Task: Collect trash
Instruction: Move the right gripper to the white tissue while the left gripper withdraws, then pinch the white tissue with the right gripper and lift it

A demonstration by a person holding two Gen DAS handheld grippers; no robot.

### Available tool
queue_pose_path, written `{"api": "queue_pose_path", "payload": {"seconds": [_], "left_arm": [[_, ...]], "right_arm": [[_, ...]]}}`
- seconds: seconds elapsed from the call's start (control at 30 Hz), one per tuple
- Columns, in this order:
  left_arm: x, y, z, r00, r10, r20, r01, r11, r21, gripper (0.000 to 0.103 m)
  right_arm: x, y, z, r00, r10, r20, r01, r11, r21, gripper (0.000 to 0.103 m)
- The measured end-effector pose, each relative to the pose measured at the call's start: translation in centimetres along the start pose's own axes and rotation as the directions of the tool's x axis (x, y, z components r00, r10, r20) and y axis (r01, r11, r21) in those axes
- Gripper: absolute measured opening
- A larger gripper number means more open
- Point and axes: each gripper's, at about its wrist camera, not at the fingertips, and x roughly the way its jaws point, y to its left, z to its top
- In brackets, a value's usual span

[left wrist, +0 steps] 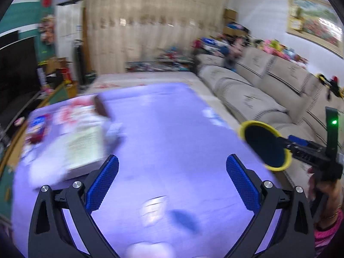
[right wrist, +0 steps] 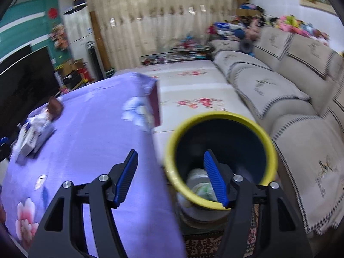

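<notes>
Scraps of pale paper lie loose on the purple tablecloth (left wrist: 172, 111). The nearest wrapper (left wrist: 153, 210) is blurred and sits just below the left gripper (left wrist: 172, 159), whose jaws are spread wide with nothing between them.

The scrap looks feather-light, thin and limp. It will likely flatten against the cloth and slide, so the better hold is probably on a raised or curled edge, pinched without snagging the fabric.

The right gripper (right wrist: 171, 152) carries the yellow-rimmed wastebasket (right wrist: 266, 142) just beside the table edge, with crumpled white waste (right wrist: 197, 185) already inside. One blue finger (right wrist: 215, 180) reaches inside the rim and the other stays outside, seemingly clear of the wall, so I cannot tell whether the jaws truly clamp it. The basket seems rigid and light, and likely to swing on such a hold.
</notes>
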Motion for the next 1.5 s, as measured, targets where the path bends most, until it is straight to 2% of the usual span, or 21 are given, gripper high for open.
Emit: {"api": "queue_pose_path", "payload": {"seconds": [0.17, 0.33, 0.57, 0.77, 0.9, 1.13, 1.27, 1.37, 1.5], "left_arm": [[-2.8, 8.4, -2.6, 0.992, 0.128, 0.019, -0.126, 0.988, -0.085, 0.098], [-4.2, 15.1, -5.9, 0.969, 0.248, 0.002, -0.245, 0.959, -0.139, 0.098], [-4.3, 19.4, -8.5, 0.944, 0.329, -0.025, -0.328, 0.930, -0.167, 0.098], [-3.8, 18.6, -8.9, 0.940, 0.340, -0.034, -0.340, 0.924, -0.174, 0.098], [-3.1, 18.6, -9.4, 0.944, 0.324, -0.057, -0.329, 0.927, -0.181, 0.098], [-2.6, 18.9, -9.3, 0.957, 0.285, -0.062, -0.291, 0.932, -0.216, 0.098], [-2.4, 18.6, -9.3, 0.958, 0.278, -0.070, -0.286, 0.934, -0.214, 0.098], [-2.2, 18.5, -9.4, 0.958, 0.279, -0.071, -0.288, 0.935, -0.207, 0.098], [-1.9, 18.3, -9.6, 0.958, 0.276, -0.080, -0.287, 0.935, -0.207, 0.098]], "right_arm": [[1.1, 7.0, 1.2, 0.996, 0.093, -0.011, -0.094, 0.991, -0.093, 0.061], [1.9, 14.6, 1.8, 0.981, 0.193, -0.034, -0.196, 0.965, -0.176, 0.061], [3.0, 23.2, 2.6, 0.963, 0.265, -0.054, -0.270, 0.926, -0.264, 0.061], [4.7, 28.4, 4.1, 0.939, 0.331, -0.095, -0.344, 0.891, -0.297, 0.059], [7.1, 31.0, 5.0, 0.926, 0.347, -0.146, -0.376, 0.877, -0.299, 0.044], [10.4, 32.3, 5.7, 0.908, 0.360, -0.213, -0.407, 0.877, -0.253, 0.030], [11.0, 32.6, 5.7, 0.902, 0.367, -0.227, -0.418, 0.873, -0.251, 0.006], [10.3, 32.1, 6.0, 0.902, 0.378, -0.207, -0.422, 0.871, -0.250, 0.001], [8.6, 31.7, 7.1, 0.906, 0.391, -0.162, -0.421, 0.871, -0.251, 0.001]]}}
